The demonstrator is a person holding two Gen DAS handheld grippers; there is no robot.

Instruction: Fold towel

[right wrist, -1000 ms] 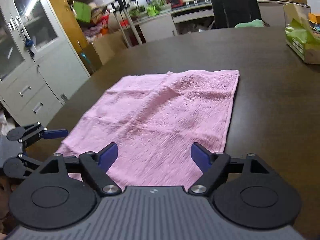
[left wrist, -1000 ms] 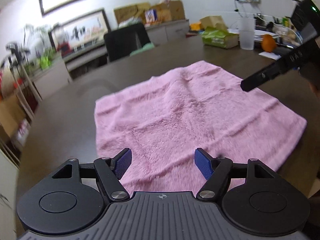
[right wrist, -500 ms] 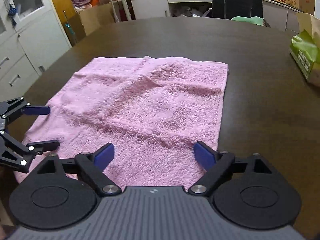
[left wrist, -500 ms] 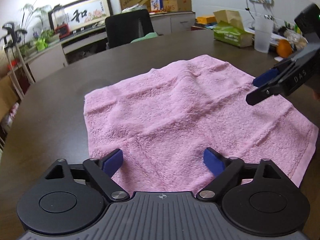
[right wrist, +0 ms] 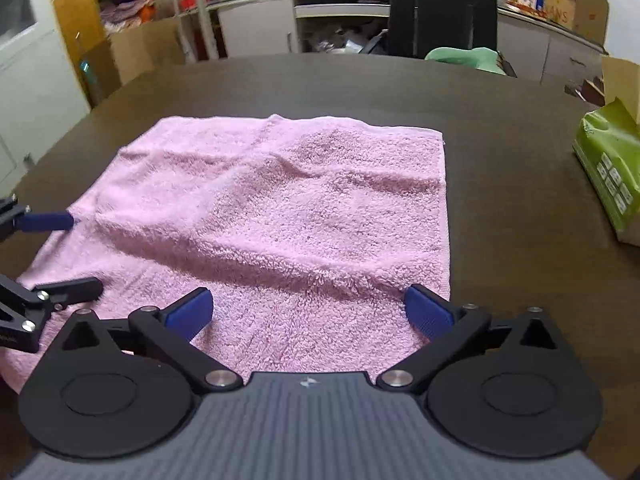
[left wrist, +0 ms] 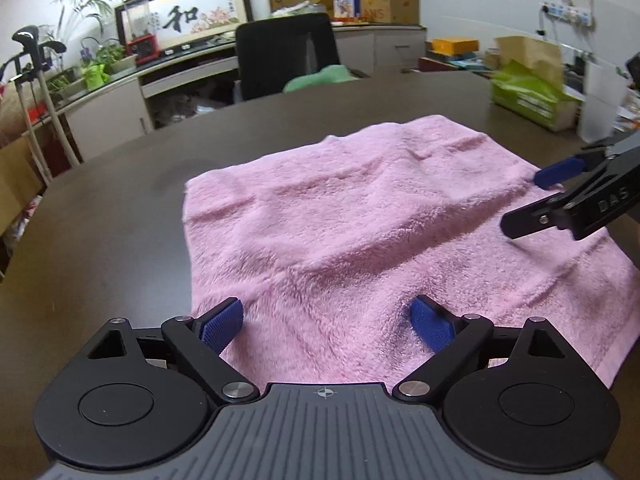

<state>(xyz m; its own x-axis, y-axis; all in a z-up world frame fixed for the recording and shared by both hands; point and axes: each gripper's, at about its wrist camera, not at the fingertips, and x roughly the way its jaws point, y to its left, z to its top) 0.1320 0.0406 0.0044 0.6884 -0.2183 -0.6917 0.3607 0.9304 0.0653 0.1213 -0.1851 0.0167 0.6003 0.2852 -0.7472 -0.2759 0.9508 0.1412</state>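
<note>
A pink towel [left wrist: 360,232] lies spread on the dark table, with soft wrinkles across it. My left gripper [left wrist: 326,320] stands open low over the towel's near left corner, nothing between its blue pads. The left finger sits at the towel's left edge. My right gripper [right wrist: 308,308] hovers over the near right corner of the towel [right wrist: 288,208], its jaws still opening and nothing gripped. Each gripper shows in the other's view: the right gripper [left wrist: 524,202] at the right, the left gripper [right wrist: 84,254] at the left.
The dark brown table [right wrist: 520,180] extends around the towel. A green tissue pack [right wrist: 612,184] lies at the right, also the green pack [left wrist: 528,96] in the left wrist view. A black chair [left wrist: 286,56] stands behind the far edge, with cabinets and boxes beyond.
Both grippers have slid apart along the towel's near edge, the left toward the left corner, the right toward the right corner. Both pairs of jaws have spread wider.
</note>
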